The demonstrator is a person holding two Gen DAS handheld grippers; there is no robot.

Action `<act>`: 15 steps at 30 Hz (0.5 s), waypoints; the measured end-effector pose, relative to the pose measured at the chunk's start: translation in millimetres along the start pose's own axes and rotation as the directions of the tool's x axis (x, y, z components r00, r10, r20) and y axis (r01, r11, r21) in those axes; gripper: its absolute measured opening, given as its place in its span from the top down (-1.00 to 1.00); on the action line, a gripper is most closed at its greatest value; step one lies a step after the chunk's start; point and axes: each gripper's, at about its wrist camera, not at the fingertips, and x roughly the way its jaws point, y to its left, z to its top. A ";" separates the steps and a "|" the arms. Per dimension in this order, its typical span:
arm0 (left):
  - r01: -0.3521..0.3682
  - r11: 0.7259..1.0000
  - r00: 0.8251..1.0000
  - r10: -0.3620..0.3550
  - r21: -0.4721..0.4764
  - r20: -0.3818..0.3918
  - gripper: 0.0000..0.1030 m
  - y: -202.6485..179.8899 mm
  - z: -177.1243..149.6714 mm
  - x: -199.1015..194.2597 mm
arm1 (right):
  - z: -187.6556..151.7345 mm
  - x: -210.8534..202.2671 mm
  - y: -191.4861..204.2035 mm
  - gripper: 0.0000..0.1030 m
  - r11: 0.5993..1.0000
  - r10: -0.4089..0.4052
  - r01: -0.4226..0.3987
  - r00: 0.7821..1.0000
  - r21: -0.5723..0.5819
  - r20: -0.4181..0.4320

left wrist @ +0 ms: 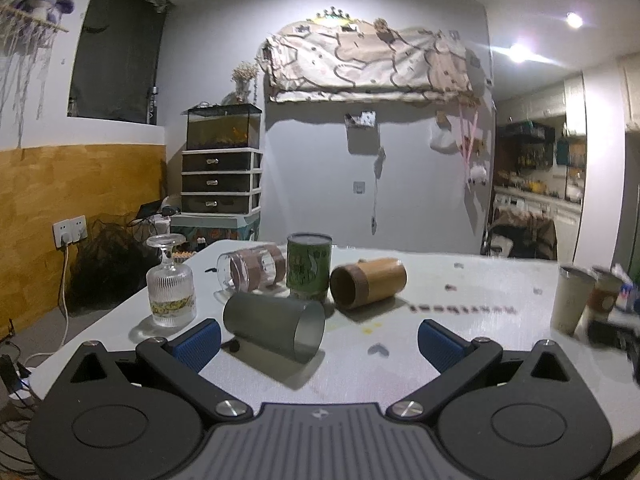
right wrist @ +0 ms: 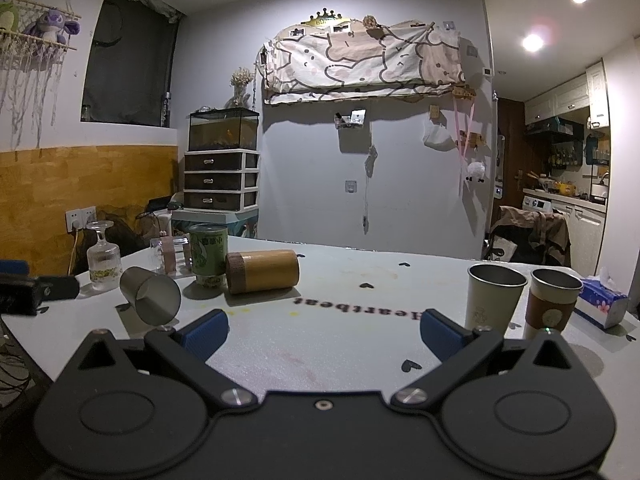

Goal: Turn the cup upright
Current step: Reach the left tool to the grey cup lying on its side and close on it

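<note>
A grey frosted cup (left wrist: 276, 326) lies on its side on the white table (left wrist: 400, 360), just ahead of my open left gripper (left wrist: 318, 342), near its left finger. It also shows in the right wrist view (right wrist: 150, 294) at the left. A brown bamboo cup (left wrist: 368, 282) and a clear glass with pink bands (left wrist: 254, 270) lie on their sides behind it. A green cup (left wrist: 309, 266) and a ribbed stem glass (left wrist: 170, 288) stand upside down. My right gripper (right wrist: 322, 334) is open and empty over bare table.
Two upright cups stand at the right: a cream one (right wrist: 494, 298) and one with a brown sleeve (right wrist: 554, 302). A blue tissue pack (right wrist: 602, 300) lies by the right edge. The table's left edge (left wrist: 100, 320) drops off near the stem glass.
</note>
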 end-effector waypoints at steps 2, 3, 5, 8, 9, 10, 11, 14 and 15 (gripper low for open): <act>-0.015 0.999 1.000 0.015 -0.032 0.010 -1.00 3.3 7.5 3.1 | 2.1 -8.2 -6.8 -1.00 1.000 0.000 0.000 1.000 -0.003 0.008; -0.035 0.997 0.999 0.036 -0.066 0.009 -1.00 5.2 12.0 9.5 | 2.3 -10.0 -6.1 -1.00 1.000 0.004 -0.004 1.000 -0.004 0.011; -0.049 0.993 0.999 0.050 -0.108 0.004 -1.00 9.4 16.2 18.4 | 2.4 -12.7 -3.3 -1.00 1.000 0.011 -0.011 1.000 -0.005 0.018; -0.086 0.976 0.996 0.077 -0.202 -0.052 -1.00 16.6 28.0 47.0 | 1.4 -17.0 -1.1 -1.00 1.000 0.019 -0.018 1.000 -0.006 0.025; -0.101 0.968 0.993 0.085 -0.231 -0.076 -1.00 18.9 30.9 56.9 | 1.0 -18.5 0.3 -1.00 1.000 0.022 -0.022 0.999 -0.008 0.027; -0.113 0.961 0.991 0.092 -0.251 -0.095 -1.00 20.4 32.5 64.2 | 0.6 -19.4 1.1 -1.00 1.000 0.024 -0.024 0.999 -0.009 0.029; -0.136 0.951 0.987 0.106 -0.276 -0.121 -1.00 22.7 33.7 75.0 | 0.2 -20.7 2.6 -1.00 1.000 0.027 -0.027 0.999 -0.010 0.030; -0.215 0.918 0.969 0.158 -0.334 -0.190 -1.00 28.7 36.1 105.9 | -2.0 -25.0 4.7 -1.00 0.999 0.033 -0.033 0.999 -0.010 0.036; -0.246 0.904 0.960 0.177 -0.350 -0.219 -1.00 30.6 36.5 118.3 | -2.5 -25.7 5.6 -1.00 0.999 0.034 -0.034 0.999 -0.011 0.036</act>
